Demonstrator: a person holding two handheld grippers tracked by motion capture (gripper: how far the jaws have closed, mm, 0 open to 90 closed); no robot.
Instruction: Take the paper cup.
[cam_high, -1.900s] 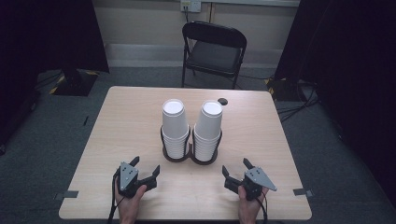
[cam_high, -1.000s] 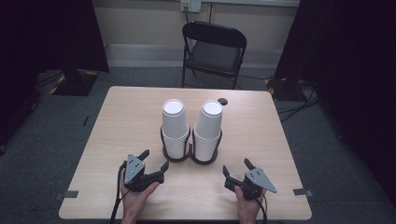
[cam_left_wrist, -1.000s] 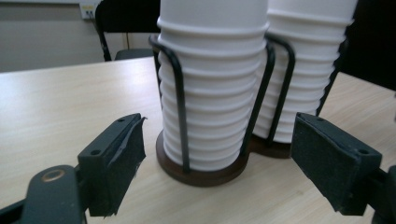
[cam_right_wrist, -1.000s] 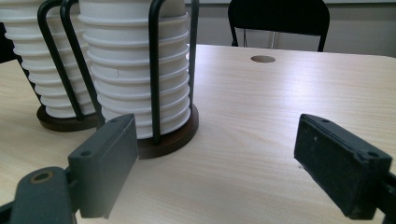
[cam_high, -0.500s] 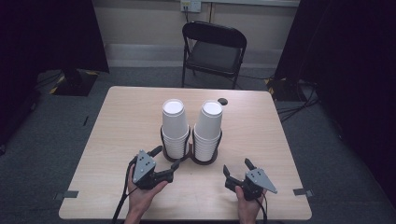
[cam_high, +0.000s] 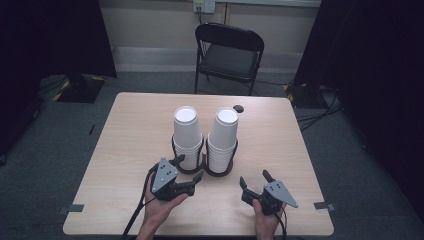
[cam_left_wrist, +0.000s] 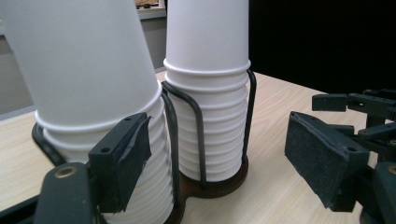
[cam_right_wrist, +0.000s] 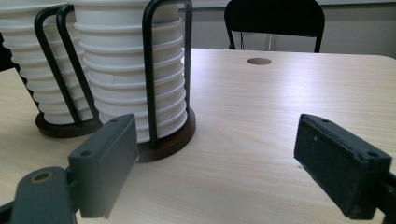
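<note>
While left tongs (cam_high: 189, 169) gape beside left cup stack (cam_high: 187, 137), right tongs (cam_high: 254, 180) stand wide, apart.

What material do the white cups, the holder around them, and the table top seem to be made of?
The white cups look like matte paper, with thin rolled rims stacked closely. The holder seems to be black-coated metal wire on a dark brown round base, perhaps wood or plastic. The table top shows a pale wood grain, probably a smooth laminate.
</note>
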